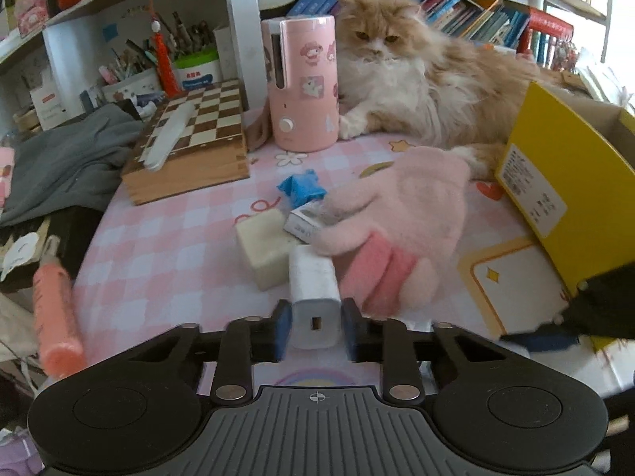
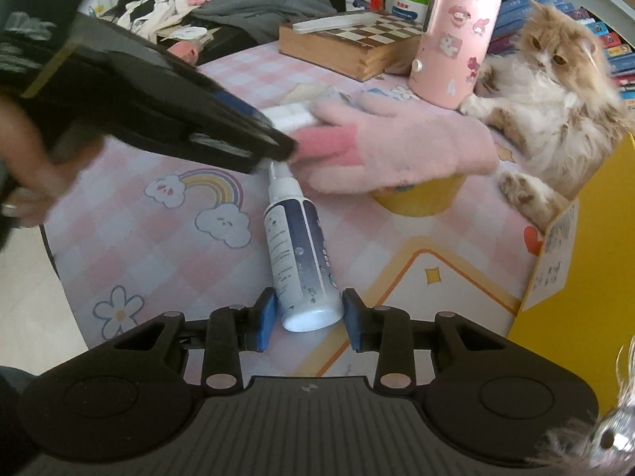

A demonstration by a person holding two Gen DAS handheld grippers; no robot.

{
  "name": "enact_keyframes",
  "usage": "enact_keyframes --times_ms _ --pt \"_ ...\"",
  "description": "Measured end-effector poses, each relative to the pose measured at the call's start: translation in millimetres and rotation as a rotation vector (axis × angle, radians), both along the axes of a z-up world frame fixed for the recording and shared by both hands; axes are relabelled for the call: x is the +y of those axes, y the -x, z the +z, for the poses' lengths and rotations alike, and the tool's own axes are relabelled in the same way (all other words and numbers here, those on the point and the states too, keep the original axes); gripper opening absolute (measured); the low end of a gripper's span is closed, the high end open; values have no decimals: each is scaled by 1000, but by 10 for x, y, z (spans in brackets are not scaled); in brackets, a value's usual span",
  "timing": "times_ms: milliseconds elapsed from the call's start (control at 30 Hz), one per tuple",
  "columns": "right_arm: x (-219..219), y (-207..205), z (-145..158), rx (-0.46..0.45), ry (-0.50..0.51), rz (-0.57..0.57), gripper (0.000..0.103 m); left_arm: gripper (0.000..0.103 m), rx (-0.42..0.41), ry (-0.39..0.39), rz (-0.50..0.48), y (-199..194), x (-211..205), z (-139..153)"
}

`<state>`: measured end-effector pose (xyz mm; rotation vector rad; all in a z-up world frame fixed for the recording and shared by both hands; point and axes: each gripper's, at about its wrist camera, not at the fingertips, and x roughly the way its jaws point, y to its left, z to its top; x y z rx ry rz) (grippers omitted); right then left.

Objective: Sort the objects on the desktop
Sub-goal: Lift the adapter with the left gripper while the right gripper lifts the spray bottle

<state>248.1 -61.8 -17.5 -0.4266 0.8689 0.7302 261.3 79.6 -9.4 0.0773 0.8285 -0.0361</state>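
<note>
Two blue-padded fingers (image 1: 284, 327) of the left gripper (image 1: 316, 327) clench a white plastic charger block (image 1: 313, 297) low over the pink checked tabletop (image 1: 158, 254); it looks light, rigid and smooth, best held across its flat sides. Right gripper (image 2: 309, 319) straddles a white-and-blue spray bottle (image 2: 299, 261) lying there, whether pressing I cannot tell; round and slippery, it should be gripped mid-body.

The right gripper (image 2: 305, 319) sat at six o'clock, its blue pads either side of the base of a white and blue spray bottle (image 2: 297, 254) lying on the pink checked tablecloth (image 2: 131, 234); contact was unclear. From nine o'clock the left gripper (image 2: 274, 146) reached to a pink fluffy glove (image 2: 401, 150) draped over a yellow bowl (image 2: 420, 198). A ginger and white cat (image 2: 551, 119) lay at two o'clock beside a pink canister (image 2: 452, 47), with a chessboard box (image 2: 357, 47) at twelve and a yellow box (image 2: 587, 277) at three.
</note>
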Motion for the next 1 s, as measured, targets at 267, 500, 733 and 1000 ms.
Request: enact_keyframes --times_ms 267,500,733,1000 --pt "-64 53 15 23 25 -74 33 25 75 38 -1 243 176 -46" --pt "16 27 21 35 39 -83 35 42 46 39 8 213 236 -93" --pt "203 -144 3 -2 45 -92 43 42 77 47 -33 33 221 -208" --pt "178 -181 1 66 -3 -171 35 25 98 75 -52 19 297 -245"
